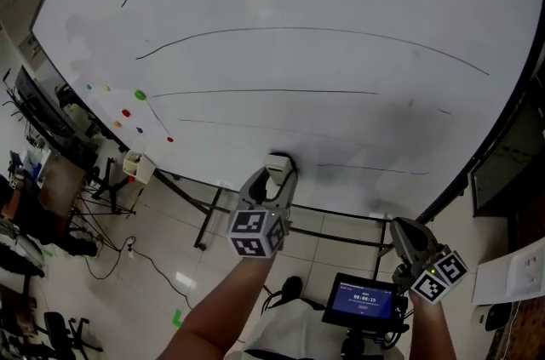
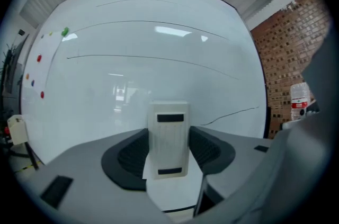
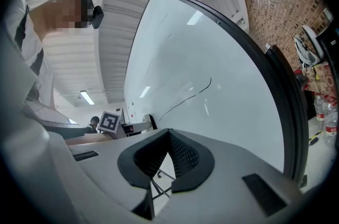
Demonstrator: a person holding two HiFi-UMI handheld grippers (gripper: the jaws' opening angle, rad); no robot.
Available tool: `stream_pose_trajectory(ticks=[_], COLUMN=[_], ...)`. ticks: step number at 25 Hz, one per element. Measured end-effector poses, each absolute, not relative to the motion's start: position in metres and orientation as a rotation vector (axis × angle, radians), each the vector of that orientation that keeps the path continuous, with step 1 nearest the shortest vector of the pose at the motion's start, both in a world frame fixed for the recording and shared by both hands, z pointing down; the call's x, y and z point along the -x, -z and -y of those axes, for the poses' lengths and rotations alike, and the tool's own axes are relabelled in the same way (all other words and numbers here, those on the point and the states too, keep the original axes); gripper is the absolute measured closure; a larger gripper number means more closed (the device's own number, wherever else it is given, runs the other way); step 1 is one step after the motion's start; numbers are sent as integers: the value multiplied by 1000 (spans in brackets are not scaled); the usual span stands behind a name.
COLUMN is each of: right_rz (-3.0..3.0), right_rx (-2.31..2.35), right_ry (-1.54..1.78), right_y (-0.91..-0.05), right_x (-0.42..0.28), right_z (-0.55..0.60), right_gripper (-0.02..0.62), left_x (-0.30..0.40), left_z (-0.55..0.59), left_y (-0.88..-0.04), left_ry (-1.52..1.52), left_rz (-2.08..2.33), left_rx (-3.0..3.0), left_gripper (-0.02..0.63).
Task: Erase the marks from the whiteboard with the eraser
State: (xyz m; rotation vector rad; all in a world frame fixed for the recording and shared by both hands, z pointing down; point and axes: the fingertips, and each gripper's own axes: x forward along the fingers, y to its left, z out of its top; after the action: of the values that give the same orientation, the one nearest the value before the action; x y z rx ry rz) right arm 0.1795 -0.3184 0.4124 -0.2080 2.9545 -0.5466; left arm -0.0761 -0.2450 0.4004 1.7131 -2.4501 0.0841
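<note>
A large whiteboard (image 1: pixel 281 1) carries several long thin black lines (image 1: pixel 272 31). My left gripper (image 1: pixel 278 169) is shut on a white eraser (image 2: pixel 169 138), which it presses against the board's lower middle. A smudged grey patch (image 1: pixel 358 145) lies just right of the eraser. In the left gripper view the eraser stands upright between the jaws, with a black line (image 2: pixel 228 114) to its right. My right gripper (image 1: pixel 404 241) hangs low at the right, below the board, jaws shut with nothing in them. The right gripper view shows the whiteboard (image 3: pixel 212 85) edge-on with a black line (image 3: pixel 183 101).
Coloured magnets (image 1: pixel 139 95) dot the board's left side. The board stands on a black frame (image 1: pixel 209 218) over a tiled floor. A small screen (image 1: pixel 364 299) sits below me. Desks and cables (image 1: pixel 43 180) crowd the left. A brick wall (image 2: pixel 288 53) with a bottle (image 2: pixel 299 101) lies right.
</note>
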Motion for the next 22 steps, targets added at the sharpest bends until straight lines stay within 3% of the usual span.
stream_pose_trajectory(ticks=[6, 22], right_rz=[-2955, -2980], right_rx=[143, 184], right_ry=[553, 532], right_y=[-412, -411], right_x=[-188, -203], right_z=[320, 304], right_gripper=[577, 575], left_x=[93, -6], left_z=[235, 287], left_y=[-393, -399], left_ry=[-104, -108], left_rz=[2537, 2409], left_rx=[-1598, -1830], left_gripper=[342, 342])
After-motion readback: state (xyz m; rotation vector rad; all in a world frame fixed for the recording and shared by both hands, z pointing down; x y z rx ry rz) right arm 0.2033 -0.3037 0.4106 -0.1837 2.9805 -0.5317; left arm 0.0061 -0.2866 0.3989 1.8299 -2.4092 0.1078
